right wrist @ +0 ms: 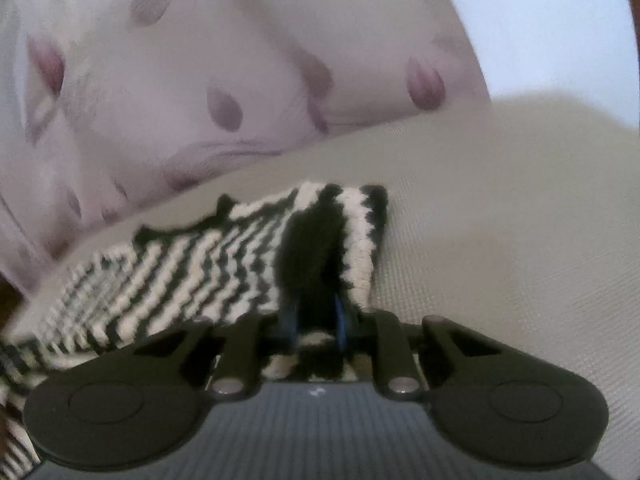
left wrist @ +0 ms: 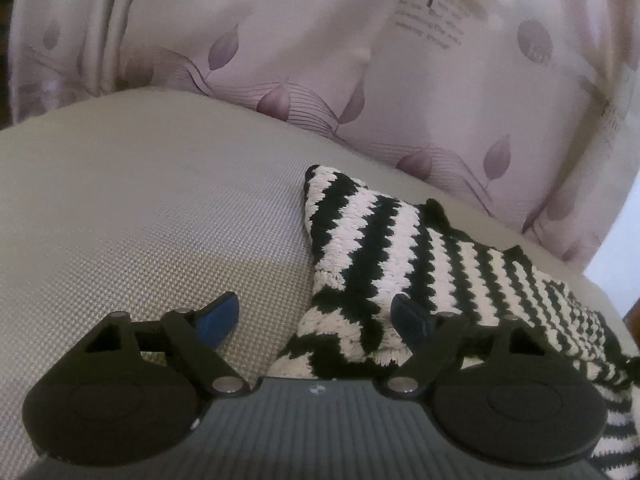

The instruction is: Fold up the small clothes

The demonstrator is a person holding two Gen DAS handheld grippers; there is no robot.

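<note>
Knitwear with black and white stripes [left wrist: 372,248] lies on the beige woven surface [left wrist: 140,208], and nearest to me the right gripper [right wrist: 316,316] has its fingers narrow, pinching a dark fold at the edge, while the left gripper [left wrist: 316,316] stands wide over the near corner, the cloth at its 3 o'clock finger, gripping nothing. I judge a fold is starting, so the left must close first. Farther, at 12 o'clock, hangs leaf-printed fabric [left wrist: 360,60]; no container shows.

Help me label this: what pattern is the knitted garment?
Black and white zigzag stripes on the knitted garment, clearest in the left wrist view.
</note>
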